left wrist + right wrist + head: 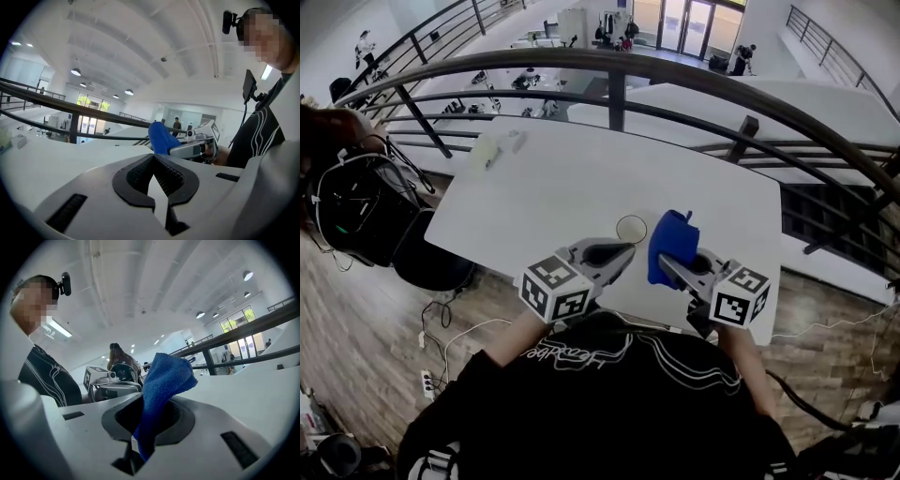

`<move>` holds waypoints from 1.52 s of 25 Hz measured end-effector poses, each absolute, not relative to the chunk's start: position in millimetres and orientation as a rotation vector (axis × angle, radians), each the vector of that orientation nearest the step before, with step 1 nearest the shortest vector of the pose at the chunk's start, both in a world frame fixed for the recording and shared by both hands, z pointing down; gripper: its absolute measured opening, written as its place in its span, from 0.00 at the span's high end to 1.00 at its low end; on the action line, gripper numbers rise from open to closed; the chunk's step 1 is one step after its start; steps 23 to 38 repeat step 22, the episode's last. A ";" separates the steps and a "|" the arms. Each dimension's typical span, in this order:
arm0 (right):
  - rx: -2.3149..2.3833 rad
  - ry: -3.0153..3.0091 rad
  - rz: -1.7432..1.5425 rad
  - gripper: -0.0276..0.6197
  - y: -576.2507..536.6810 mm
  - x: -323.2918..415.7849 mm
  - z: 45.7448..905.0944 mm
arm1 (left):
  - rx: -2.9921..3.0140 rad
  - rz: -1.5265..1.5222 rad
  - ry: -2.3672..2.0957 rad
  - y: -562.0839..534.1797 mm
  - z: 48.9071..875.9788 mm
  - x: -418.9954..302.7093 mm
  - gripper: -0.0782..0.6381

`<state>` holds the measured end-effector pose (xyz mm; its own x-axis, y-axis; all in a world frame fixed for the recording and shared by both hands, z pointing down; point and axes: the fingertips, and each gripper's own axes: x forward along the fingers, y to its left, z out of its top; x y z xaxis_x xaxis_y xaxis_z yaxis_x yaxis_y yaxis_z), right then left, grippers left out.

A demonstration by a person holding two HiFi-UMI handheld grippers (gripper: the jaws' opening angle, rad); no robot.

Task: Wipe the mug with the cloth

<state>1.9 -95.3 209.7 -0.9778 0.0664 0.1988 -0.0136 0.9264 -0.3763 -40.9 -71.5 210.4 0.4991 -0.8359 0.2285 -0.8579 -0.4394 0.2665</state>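
A pale mug [631,229], seen from above as a round rim, stands on the white table [553,187] near its front edge. My left gripper [623,251] points at it from just short of the rim, jaws shut with nothing between them; in its own view [153,158] the pads meet at the tips and the mug is out of sight. My right gripper [666,261] is shut on a blue cloth [673,239], which hangs just right of the mug. The cloth [164,376] bulges up out of the jaws [146,397]. It also shows as the blue cloth [161,138] in the left gripper view.
A whitish object [497,148] lies at the table's far left corner. A curved metal railing [619,66] runs behind the table, with a drop to a lower floor beyond. A dark bag and headset [356,206] sit left of the table.
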 end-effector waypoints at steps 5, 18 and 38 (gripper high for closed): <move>-0.029 -2.868 0.547 0.88 -104.5 6.0 210.2 | 2.399 0.079 -1.408 -84.1 212.0 -39.1 0.88; -0.036 -2.896 0.554 0.88 -113.3 5.4 211.2 | 2.436 0.093 -1.428 -94.4 206.9 -38.8 0.88; -0.032 -2.898 0.574 0.88 -113.6 17.3 206.3 | 2.424 0.107 -1.433 -93.9 202.9 -29.0 0.88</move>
